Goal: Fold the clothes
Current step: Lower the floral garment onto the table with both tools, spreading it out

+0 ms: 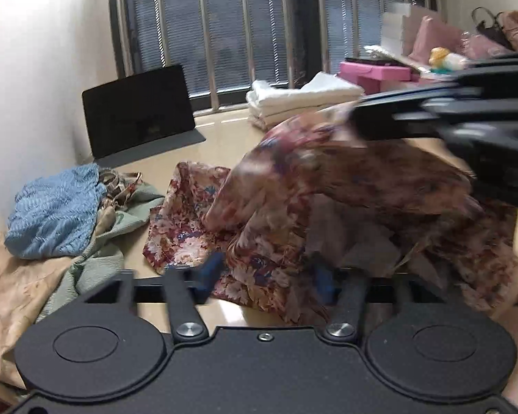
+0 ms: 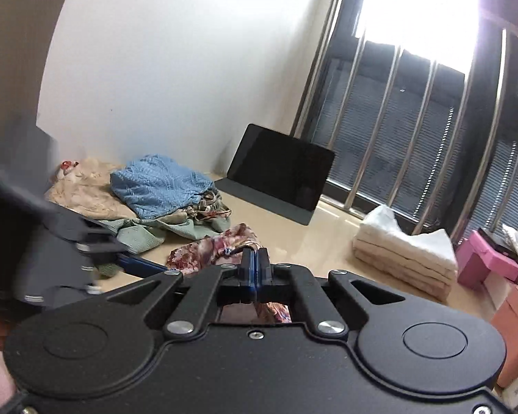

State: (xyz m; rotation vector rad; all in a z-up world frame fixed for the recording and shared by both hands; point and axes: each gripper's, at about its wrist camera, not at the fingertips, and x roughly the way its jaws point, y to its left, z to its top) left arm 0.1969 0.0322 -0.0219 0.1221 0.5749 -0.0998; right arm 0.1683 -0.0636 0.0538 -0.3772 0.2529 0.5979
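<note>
The thin red and pink flowered cloth [image 1: 293, 214] lies in a heap on the shiny tan table [image 1: 224, 131], with one part pulled up high. The right gripper [image 2: 255, 262] is pinched tight on that raised edge. The left gripper [image 1: 266, 272] is open a little; cloth lies between its blue fingers [image 1: 210, 269], but they do not seem to squeeze it. To do this well, I think the left one should pinch another edge, then both should pull apart gently until the cloth hangs flat.
</note>
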